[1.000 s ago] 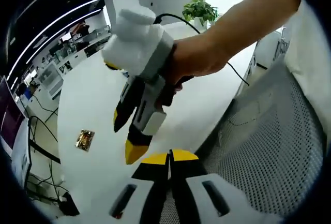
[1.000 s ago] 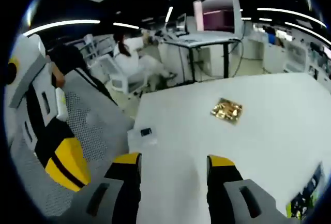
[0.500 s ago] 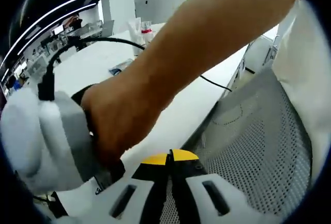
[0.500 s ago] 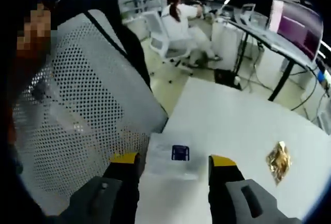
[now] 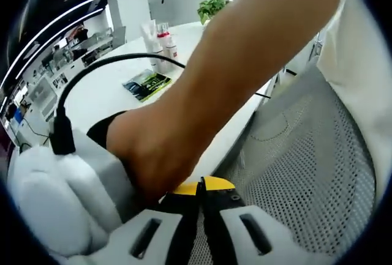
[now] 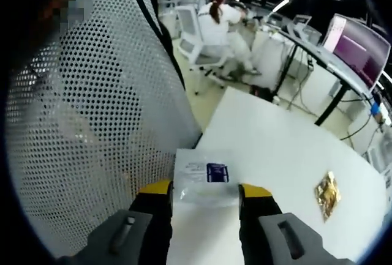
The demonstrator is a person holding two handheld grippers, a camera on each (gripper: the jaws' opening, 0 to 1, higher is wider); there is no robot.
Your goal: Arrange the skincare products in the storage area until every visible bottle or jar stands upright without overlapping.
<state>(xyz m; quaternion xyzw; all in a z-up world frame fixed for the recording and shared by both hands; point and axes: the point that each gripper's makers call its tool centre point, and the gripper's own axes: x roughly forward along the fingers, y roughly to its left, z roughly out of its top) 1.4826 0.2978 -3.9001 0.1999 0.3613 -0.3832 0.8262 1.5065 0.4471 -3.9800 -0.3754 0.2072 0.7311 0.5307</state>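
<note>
Bright ceiling strip lights; fisheye edge warp; foreground blurred.

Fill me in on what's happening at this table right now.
A person holds a gripper in each hand at a white table. The right gripper is open, its jaws either side of a clear sachet lying at the table's near edge beside a mesh chair. The left gripper is shut on nothing, close behind the person's hand. The skincare bottles stand upright at the far end, untouched, near a green packet. A gold wrapper lies further along.
</note>
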